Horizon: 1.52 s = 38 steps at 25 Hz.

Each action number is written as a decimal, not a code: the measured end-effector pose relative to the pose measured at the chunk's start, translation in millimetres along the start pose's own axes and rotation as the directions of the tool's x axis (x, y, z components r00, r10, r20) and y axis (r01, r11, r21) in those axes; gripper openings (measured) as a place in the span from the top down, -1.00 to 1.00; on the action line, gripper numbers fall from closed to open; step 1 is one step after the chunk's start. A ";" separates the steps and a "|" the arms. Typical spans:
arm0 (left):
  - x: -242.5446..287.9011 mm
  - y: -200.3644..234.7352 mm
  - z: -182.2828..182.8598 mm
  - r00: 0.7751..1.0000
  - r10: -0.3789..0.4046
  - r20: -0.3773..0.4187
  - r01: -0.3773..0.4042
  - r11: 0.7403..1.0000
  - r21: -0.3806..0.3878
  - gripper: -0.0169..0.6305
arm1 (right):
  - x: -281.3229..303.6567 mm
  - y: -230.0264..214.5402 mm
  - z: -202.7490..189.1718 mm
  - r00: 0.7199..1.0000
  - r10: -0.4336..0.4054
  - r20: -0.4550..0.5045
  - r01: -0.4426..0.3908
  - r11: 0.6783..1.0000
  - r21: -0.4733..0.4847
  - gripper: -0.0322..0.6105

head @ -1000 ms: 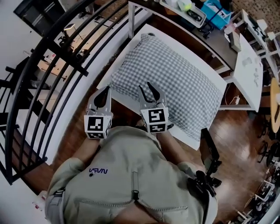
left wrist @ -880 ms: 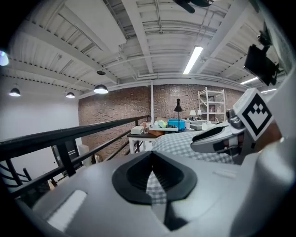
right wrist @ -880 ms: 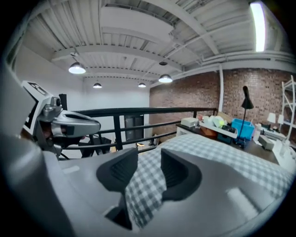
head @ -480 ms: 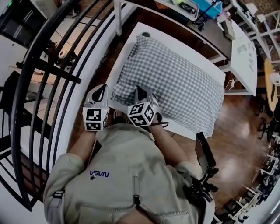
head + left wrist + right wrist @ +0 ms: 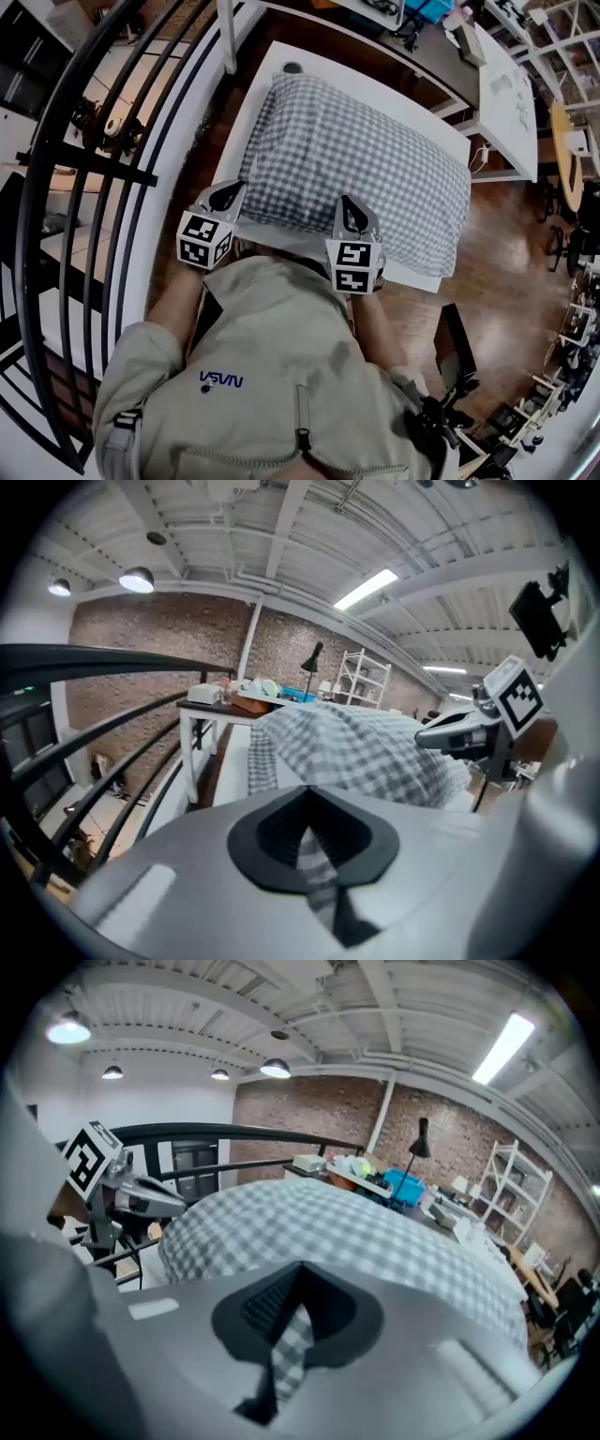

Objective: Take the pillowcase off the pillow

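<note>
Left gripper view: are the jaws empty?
No, the left gripper is shut, with a fold of the checked pillowcase pinched between its jaws.

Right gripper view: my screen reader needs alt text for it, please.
The right tool has just closed on a fold of the grey checked pillowcase, which bulges beyond it. The left tool shows at left, a brick wall behind.
</note>
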<state>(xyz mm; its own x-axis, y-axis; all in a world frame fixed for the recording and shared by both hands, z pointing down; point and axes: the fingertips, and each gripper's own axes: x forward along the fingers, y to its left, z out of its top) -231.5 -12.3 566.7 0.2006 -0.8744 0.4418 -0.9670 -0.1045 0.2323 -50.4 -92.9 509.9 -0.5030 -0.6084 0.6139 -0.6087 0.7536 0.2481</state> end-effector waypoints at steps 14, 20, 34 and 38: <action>18.4 -58.6 -29.2 0.984 -0.155 -0.081 0.152 0.987 -0.045 0.93 | 32.7 141.4 10.8 0.927 0.363 -0.097 -0.370 0.837 -0.403 0.38; 7.2 -15.5 -7.1 1.000 -0.022 -0.005 0.022 0.999 -0.025 0.93 | 45.6 110.1 -2.3 0.951 0.286 -0.116 -0.309 0.877 -0.369 0.89; 34.6 -26.9 -40.2 0.947 -0.292 -0.136 0.240 0.921 -0.306 0.53 | 2.3 50.9 -20.3 0.984 0.155 -0.088 -0.169 0.970 -0.178 0.89; 40.0 -51.1 -42.6 0.902 -0.399 -0.166 0.335 0.889 -0.313 0.50 | 2.0 54.3 -21.1 0.981 0.179 -0.074 -0.189 0.966 -0.178 0.89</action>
<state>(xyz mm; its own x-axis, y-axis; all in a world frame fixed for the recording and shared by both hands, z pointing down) -167.3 -21.7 609.4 0.5925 -0.6683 0.4498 -0.7431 -0.2380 0.6254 -71.5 -48.0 540.4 -0.5571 -0.4439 0.7018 -0.3837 0.8871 0.2565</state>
